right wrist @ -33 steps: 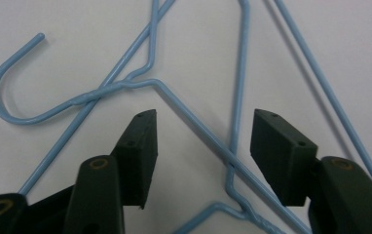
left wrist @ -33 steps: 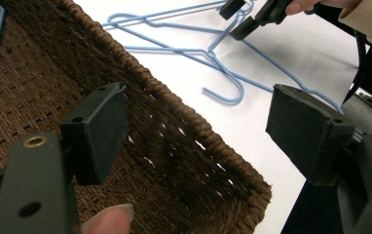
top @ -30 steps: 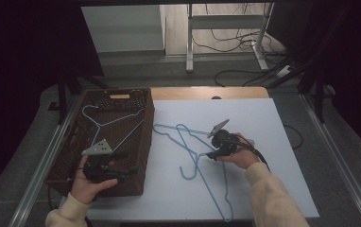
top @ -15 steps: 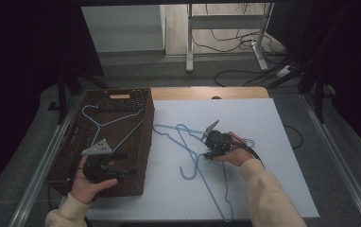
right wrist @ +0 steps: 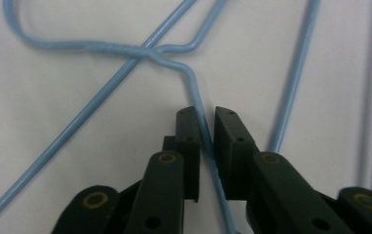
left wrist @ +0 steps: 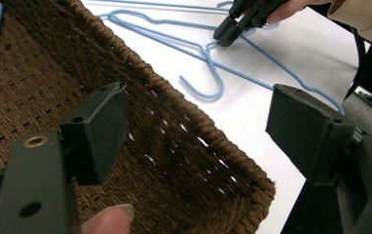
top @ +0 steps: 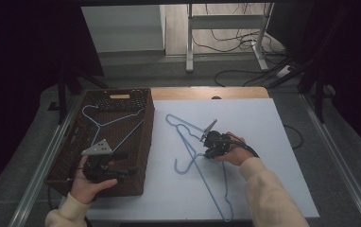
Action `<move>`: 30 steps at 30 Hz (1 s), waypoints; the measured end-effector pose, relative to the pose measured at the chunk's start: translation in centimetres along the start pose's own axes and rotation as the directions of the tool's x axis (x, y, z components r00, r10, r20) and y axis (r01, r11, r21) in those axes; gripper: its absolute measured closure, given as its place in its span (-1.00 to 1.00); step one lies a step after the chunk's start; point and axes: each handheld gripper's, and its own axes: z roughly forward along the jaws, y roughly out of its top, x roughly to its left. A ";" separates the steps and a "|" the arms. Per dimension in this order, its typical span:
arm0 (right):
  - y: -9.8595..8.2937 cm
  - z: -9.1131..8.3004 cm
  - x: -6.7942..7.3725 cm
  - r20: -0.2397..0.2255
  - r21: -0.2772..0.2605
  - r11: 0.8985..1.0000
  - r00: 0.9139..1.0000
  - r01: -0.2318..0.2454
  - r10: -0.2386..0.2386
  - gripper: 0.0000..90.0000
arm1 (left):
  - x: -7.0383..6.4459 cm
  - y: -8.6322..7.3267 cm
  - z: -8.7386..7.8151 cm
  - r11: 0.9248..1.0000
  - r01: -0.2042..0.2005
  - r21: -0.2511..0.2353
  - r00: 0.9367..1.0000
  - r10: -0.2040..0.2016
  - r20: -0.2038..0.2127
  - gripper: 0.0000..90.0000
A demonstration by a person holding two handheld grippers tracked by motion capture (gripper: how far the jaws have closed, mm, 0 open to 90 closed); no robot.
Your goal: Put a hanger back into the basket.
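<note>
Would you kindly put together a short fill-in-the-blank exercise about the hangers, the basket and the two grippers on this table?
1. The wire hangers on the white table are coloured ____.
2. The right gripper has its jaws on either side of a hanger's ____.
3. The left gripper, its jaws wide ____, hovers over the near corner of the woven basket.
4. Inside the basket lies ____ hanger.

Missing words: blue; wire; open; one

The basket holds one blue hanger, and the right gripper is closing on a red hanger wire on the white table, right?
Not red: in the right gripper view, the wire between the right gripper jaws is blue. The basket does hold one blue hanger.
</note>
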 end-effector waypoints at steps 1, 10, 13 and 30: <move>0.0 0.0 0.0 0.000 0.001 1.000 1.000 0.005 -0.005 0.84 | 0.0 0.0 0.0 1.000 0.002 -0.002 1.000 -0.002 0.001 -0.49; 0.1 -0.2 0.1 -0.009 0.025 0.997 0.997 -0.076 0.077 0.93 | 0.0 0.0 -0.1 1.000 0.004 -0.002 1.000 -0.004 0.000 -0.49; -0.2 -0.5 -0.3 -0.033 0.007 0.991 0.990 -0.134 0.135 0.94 | 0.0 0.0 -0.1 1.000 0.003 -0.003 1.000 -0.003 0.000 -0.49; -1.5 -5.1 -0.6 -0.224 -0.235 0.876 0.900 -0.421 0.373 0.94 | -0.7 0.4 0.1 1.000 -0.010 -0.012 1.000 0.010 0.014 -0.49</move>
